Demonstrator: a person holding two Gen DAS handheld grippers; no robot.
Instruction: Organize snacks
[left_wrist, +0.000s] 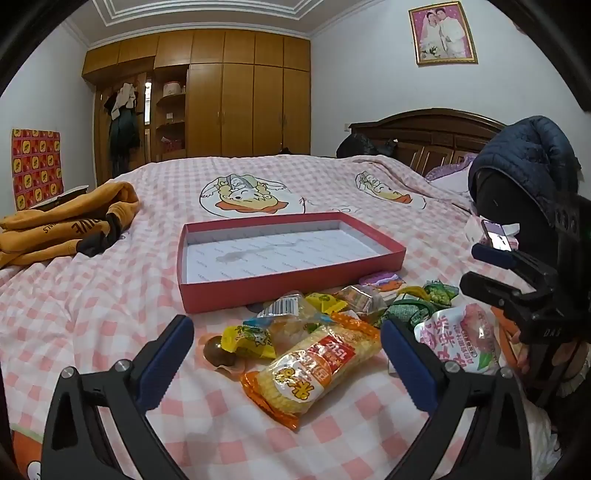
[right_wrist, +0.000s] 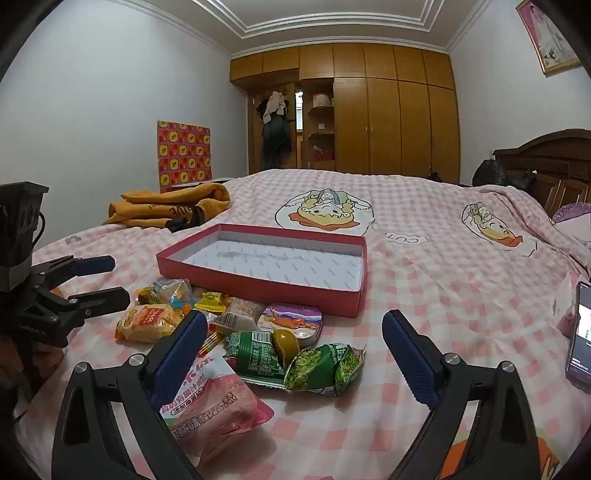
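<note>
A shallow red box (left_wrist: 258, 291) (right_wrist: 258, 291) with a white lining lies open and empty on the pink checked bedspread. A heap of snacks sits just in front of it. My left gripper (left_wrist: 288, 365) is open, its blue pads on either side of an orange cracker packet (left_wrist: 314, 365) and a brown ball (left_wrist: 218, 350). My right gripper (right_wrist: 295, 354) is open over two green packets (right_wrist: 321, 365), with a pink packet (right_wrist: 210, 402) under its left finger. A small cartoon tin (right_wrist: 291, 317) lies near the box. Each gripper shows in the other's view: right gripper (left_wrist: 491, 273), left gripper (right_wrist: 107, 280).
A folded orange garment (left_wrist: 66, 221) (right_wrist: 170, 206) lies at the bed's far left. A lit phone (right_wrist: 580, 332) rests at the right edge. A dark jacket (left_wrist: 524, 155) and wooden headboard (left_wrist: 428, 136) stand at the right; a wardrobe fills the far wall.
</note>
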